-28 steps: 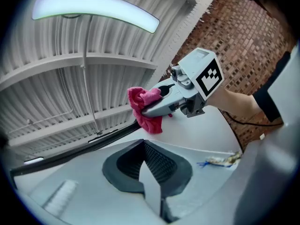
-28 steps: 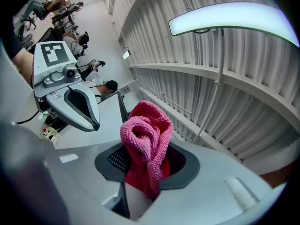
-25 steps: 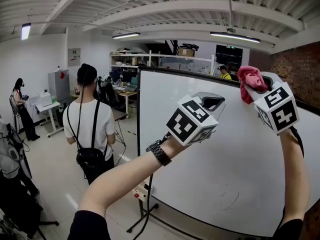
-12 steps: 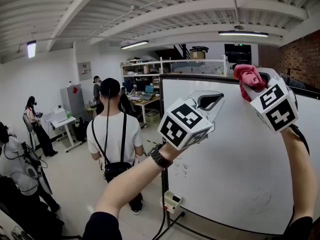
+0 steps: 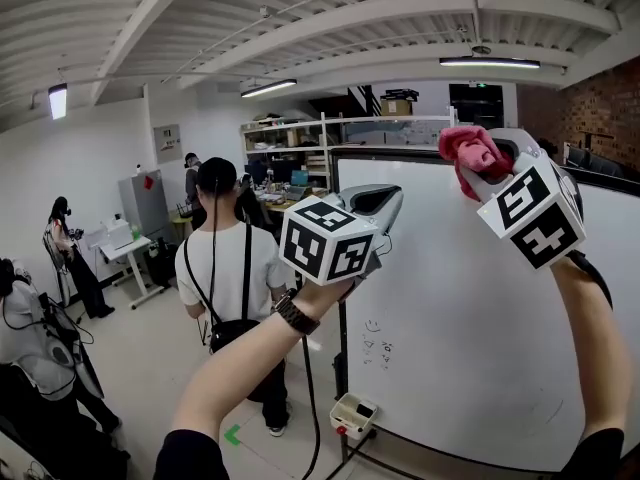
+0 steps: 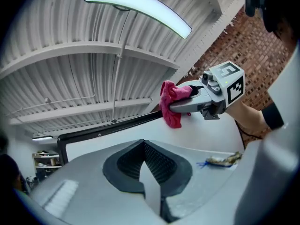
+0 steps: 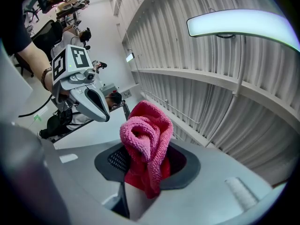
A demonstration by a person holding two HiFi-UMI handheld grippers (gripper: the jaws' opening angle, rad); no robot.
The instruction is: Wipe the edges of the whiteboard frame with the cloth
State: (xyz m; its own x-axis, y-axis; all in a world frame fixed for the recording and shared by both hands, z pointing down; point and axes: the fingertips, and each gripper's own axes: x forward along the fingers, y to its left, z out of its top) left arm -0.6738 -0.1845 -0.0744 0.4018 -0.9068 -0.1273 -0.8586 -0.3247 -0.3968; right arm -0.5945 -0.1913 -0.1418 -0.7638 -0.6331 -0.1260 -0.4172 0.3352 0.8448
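Right claw (image 5: 487, 164): you held the cloth (image 5: 462, 150) clamped against the whiteboard frame (image 5: 395, 154), at its top edge
Left claw (image 5: 381, 201): closed, empty
Progress: top-edge wiping seemingly under way; other edges left

head: faces whiteboard (image 5: 480, 318) | gripper views: upward, ceiling (image 6: 70, 55) | all share whiteboard

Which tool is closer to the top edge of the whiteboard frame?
Right. The right tool holds its cloth up at the top edge; the left tool sits lower, in front of the board, near its upper left corner.
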